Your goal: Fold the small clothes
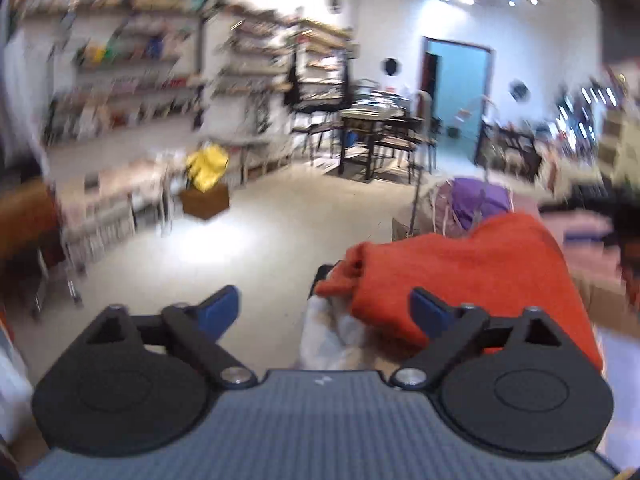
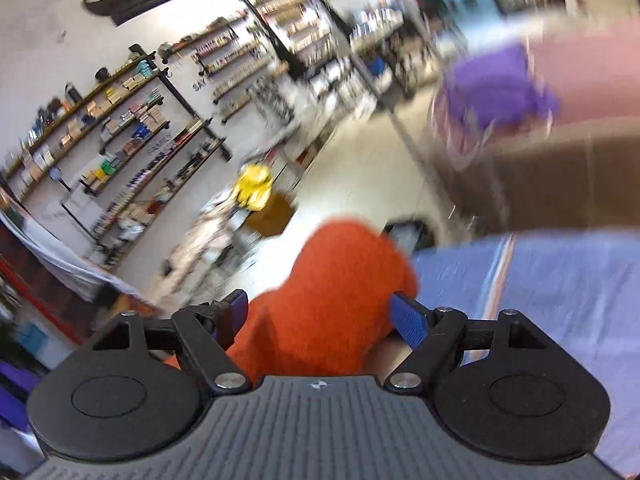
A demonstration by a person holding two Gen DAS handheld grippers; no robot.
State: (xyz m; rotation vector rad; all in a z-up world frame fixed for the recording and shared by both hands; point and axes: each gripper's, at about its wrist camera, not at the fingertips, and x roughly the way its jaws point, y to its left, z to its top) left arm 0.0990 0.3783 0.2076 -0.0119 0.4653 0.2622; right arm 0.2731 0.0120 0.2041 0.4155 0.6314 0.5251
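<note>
The left gripper (image 1: 324, 312) is seen with its blue fingers (image 1: 222, 308) spread wide apart, and nothing is held between them. An orange knitted garment (image 1: 460, 276) is bunched just ahead and to the right of this claw, its lower edge lying around the right finger; whether that finger touches the cloth cannot be told. A white cloth (image 1: 332, 332) is glimpsed under the orange one, between the fingers and slightly right of centre. Beyond the orange garment, a purple garment (image 1: 480, 200) is heaped on a pile further ahead.

The right gripper (image 2: 320, 316) is likewise opened wide. The orange knitted garment (image 2: 340, 300) fills the gap between its fingers (image 2: 408, 320) and rises ahead of them; no pinch on it is shown. A light blue cloth (image 2: 560, 300) is spread to the right of this claw, and the purple garment (image 2: 500, 88) is blurred far ahead and to the right. Wall shelves (image 2: 120, 128) are seen ahead to the left.
</note>
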